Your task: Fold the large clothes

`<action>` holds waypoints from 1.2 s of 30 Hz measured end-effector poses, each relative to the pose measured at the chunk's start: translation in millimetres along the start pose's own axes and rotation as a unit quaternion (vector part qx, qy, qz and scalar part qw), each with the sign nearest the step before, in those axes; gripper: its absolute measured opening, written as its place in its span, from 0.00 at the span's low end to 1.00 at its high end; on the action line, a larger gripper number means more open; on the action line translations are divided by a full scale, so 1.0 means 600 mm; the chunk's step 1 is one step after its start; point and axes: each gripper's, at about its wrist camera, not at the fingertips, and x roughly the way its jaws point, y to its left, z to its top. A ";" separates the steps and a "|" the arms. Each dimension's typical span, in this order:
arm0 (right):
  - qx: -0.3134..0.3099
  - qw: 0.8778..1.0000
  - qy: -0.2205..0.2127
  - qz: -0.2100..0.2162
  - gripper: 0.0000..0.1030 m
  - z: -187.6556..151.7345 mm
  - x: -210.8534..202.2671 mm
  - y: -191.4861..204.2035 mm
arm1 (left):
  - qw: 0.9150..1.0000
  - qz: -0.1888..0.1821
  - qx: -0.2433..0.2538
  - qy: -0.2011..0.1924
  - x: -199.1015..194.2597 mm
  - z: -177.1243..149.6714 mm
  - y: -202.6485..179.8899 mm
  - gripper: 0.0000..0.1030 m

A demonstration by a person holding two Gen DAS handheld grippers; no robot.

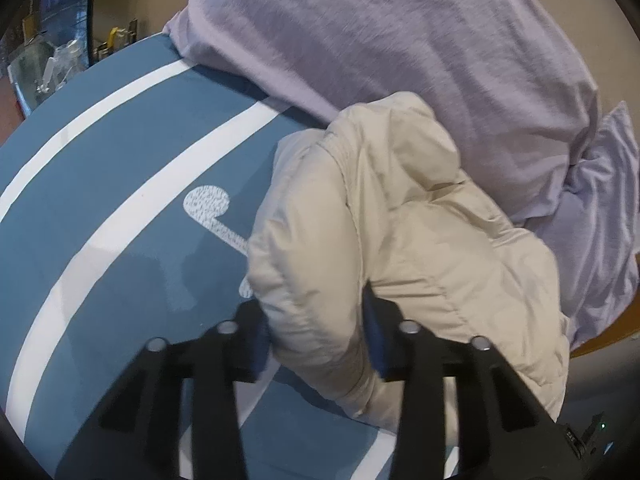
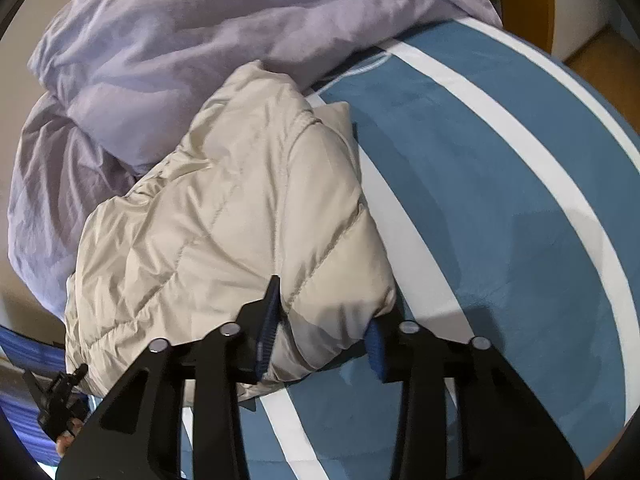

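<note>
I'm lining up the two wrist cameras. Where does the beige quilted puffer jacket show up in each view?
Left wrist: beige quilted puffer jacket centre-right, bunched between the left gripper fingers.
Right wrist: jacket centre-left, a fold between the right gripper fingers.
Shared landmark: crumpled lilac bedding behind it.

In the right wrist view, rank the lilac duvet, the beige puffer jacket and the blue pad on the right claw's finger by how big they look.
1. Lilac duvet and beige puffer jacket: near equal in frame; the jacket is closer and the duvet is cut off, so unranked.
2. Blue pad on the right claw: smallest.
</note>
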 end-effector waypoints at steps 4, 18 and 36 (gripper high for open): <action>-0.030 0.999 -0.013 0.001 0.27 -0.006 -0.018 0.012 | 1.000 -0.013 0.012 -0.012 -0.020 -0.001 -0.003 0.26; -0.091 0.993 0.019 0.069 0.26 -0.144 -0.078 0.032 | 0.999 -0.022 -0.015 -0.036 -0.146 -0.047 0.121 0.25; -0.143 0.989 0.002 0.032 0.53 -0.188 -0.135 0.032 | 0.995 0.059 -0.063 -0.054 -0.203 -0.086 0.213 0.64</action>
